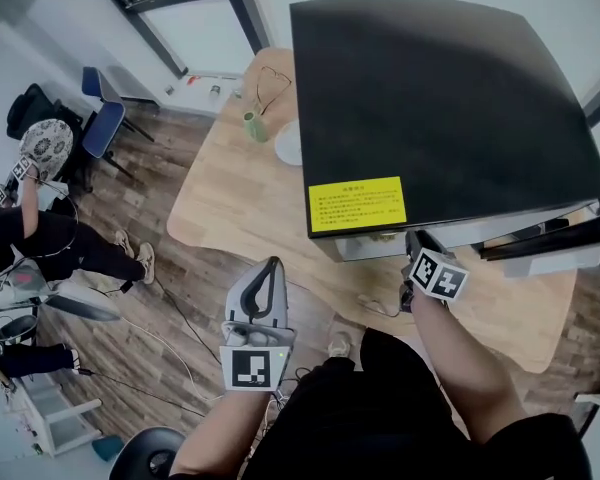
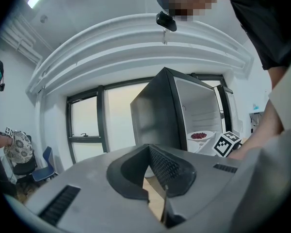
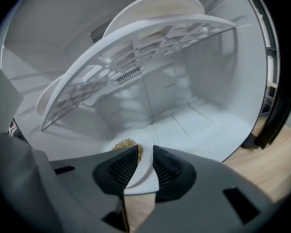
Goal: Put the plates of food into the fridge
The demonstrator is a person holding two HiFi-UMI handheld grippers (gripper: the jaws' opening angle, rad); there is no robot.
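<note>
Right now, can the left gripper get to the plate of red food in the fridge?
Probably not yet. The plate of red food sits inside the open fridge, but the right gripper and the right arm stand in the opening, and the left gripper is back near the table edge.

From overhead, we look steeply down on the black top of the fridge point(image 1: 440, 108), the wooden table point(image 1: 230, 208) under it and the person's arms point(image 1: 460, 358). The camera on the left hand-held gripper point(image 2: 150, 152) faces level across the room, a little way off, toward the fridge's open front. The camera on the right hand-held gripper point(image 3: 145, 153) sits close at that opening, tilted down into the white interior beneath a shelf point(image 3: 136, 76). We find the right one's marker cube point(image 2: 227, 144) in both the head view and the left gripper view.
</note>
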